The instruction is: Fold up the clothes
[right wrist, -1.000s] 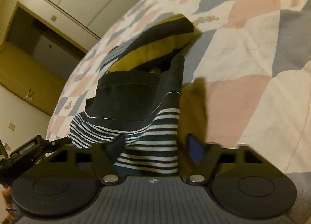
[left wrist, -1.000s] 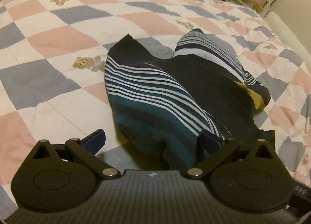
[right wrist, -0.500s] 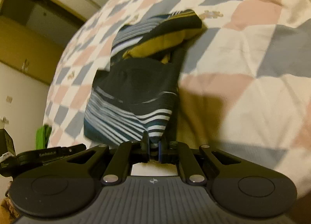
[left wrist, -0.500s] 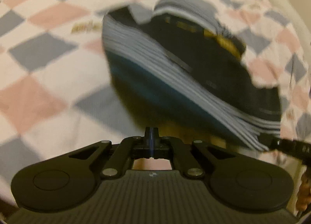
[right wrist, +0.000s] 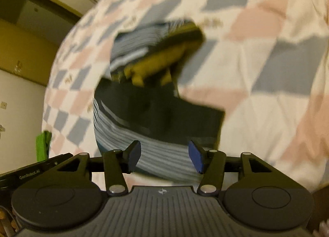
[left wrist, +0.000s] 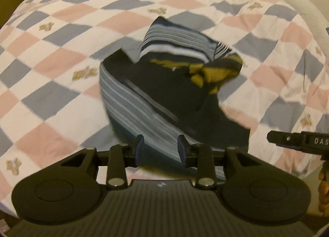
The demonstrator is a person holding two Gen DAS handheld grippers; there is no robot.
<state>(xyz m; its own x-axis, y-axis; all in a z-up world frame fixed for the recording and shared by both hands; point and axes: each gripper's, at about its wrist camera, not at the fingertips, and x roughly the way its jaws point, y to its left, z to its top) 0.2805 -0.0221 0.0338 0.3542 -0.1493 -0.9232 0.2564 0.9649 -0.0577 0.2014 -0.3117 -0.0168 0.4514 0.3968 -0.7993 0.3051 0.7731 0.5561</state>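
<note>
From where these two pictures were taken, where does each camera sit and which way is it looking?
Left wrist view: sits on the left gripper, looking down along its open fingers at the striped garment on the checked quilt; the other gripper's tip and a fingertip show at right.
Right wrist view: sits on the right gripper, fingers open, facing the same garment towards the room's wall.
Both views share the garment and the quilt.

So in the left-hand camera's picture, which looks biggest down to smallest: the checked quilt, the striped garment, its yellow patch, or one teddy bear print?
1. Checked quilt, filling most of the view.
2. Striped garment.
3. Yellow patch.
4. Teddy bear print, smallest, though blur makes its edges unsure.
</note>
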